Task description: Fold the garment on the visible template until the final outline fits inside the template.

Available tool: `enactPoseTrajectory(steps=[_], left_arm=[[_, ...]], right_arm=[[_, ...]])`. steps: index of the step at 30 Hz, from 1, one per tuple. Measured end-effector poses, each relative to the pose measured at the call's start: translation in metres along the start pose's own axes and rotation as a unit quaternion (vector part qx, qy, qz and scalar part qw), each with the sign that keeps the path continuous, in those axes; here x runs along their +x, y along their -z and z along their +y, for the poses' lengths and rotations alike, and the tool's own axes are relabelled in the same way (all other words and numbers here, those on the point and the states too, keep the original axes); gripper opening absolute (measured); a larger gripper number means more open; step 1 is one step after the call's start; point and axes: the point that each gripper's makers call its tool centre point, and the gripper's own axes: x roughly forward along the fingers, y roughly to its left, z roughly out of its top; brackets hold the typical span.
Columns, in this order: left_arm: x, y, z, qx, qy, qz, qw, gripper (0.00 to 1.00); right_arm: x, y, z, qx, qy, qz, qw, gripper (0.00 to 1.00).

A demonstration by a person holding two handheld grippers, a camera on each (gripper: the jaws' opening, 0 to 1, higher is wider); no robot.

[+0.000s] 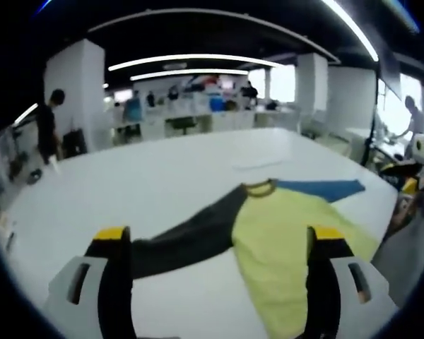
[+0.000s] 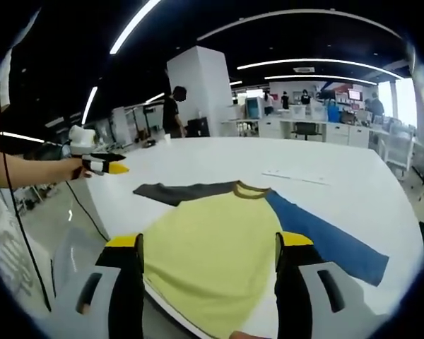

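A long-sleeved shirt lies flat on the white table (image 1: 148, 176). It has a yellow body (image 1: 283, 226), a dark grey sleeve (image 1: 191, 236) and a blue sleeve (image 1: 325, 189). My left gripper (image 1: 219, 234) is open above the table's edge, and nothing is between its jaws. The right gripper (image 2: 208, 240) is also open and hovers near the shirt's yellow body (image 2: 205, 219). From here the grey sleeve (image 2: 177, 192) points left and the blue sleeve (image 2: 325, 236) points right. The left gripper (image 2: 106, 167) also appears, held in a hand off the table's left side. A faint pale outline (image 2: 297, 176) lies beyond the collar.
The table's edge (image 2: 99, 212) runs close to the shirt's hem. A cable (image 2: 85, 205) hangs below the left gripper. A person (image 2: 171, 113) stands past the table's far end, near a white pillar (image 2: 205, 92). Desks and more people fill the background.
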Motion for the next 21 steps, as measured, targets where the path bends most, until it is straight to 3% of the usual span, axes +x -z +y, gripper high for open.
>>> enactPoseTrajectory(steps=[9,12,21], left_arm=[[-0.006,-0.001,-0.042,0.026,0.038,0.008,0.9989,0.99],[-0.009,0.005,-0.056,0.045,0.049,0.019,0.9976,0.99],[-0.026,0.011,-0.091,0.031,0.077,0.022,0.9963,0.99]], right_arm=[[-0.01,-0.004,-0.008,0.007,0.014,-0.009,0.9998,0.76],[-0.012,-0.004,-0.008,0.009,0.016,-0.011,0.9998,0.77],[-0.021,0.005,-0.002,0.014,0.016,-0.007,0.9997,0.77]])
